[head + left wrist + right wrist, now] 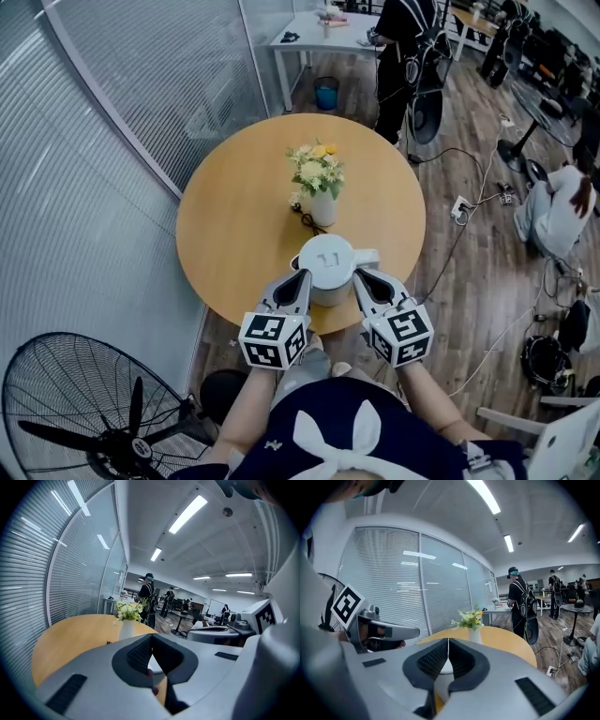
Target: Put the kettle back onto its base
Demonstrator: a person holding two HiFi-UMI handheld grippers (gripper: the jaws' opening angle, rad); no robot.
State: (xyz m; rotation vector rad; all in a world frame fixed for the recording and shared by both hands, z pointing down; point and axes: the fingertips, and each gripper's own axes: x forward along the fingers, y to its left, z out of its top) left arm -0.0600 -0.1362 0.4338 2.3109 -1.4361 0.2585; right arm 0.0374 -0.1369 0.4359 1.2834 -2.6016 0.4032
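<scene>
The kettle (328,267) stands upright at the near edge of the round table (234,234), between my two grippers and just ahead of their tips. My left gripper (302,275) has its jaws together with nothing in them, close beside the kettle's left flank. My right gripper (361,275) is closed and empty too, close to the side where the handle sticks out. Neither one has hold of the kettle.

I can't see the base itself, since the kettle's body covers whatever is under it. No separate base lies anywhere else on the tabletop. A black cord (305,220) runs from beyond the kettle toward its foot. From that I judge the kettle is already seated on its base and the task is as good as done. What may be left is to draw my grippers clear.

Counting outward:
- one kettle
- one cord
- one white vase (322,208) of flowers, ahead of both grippers past the kettle
- one table
- two grippers
- one floor fan (84,412), on the floor behind and to the left of my left gripper
</scene>
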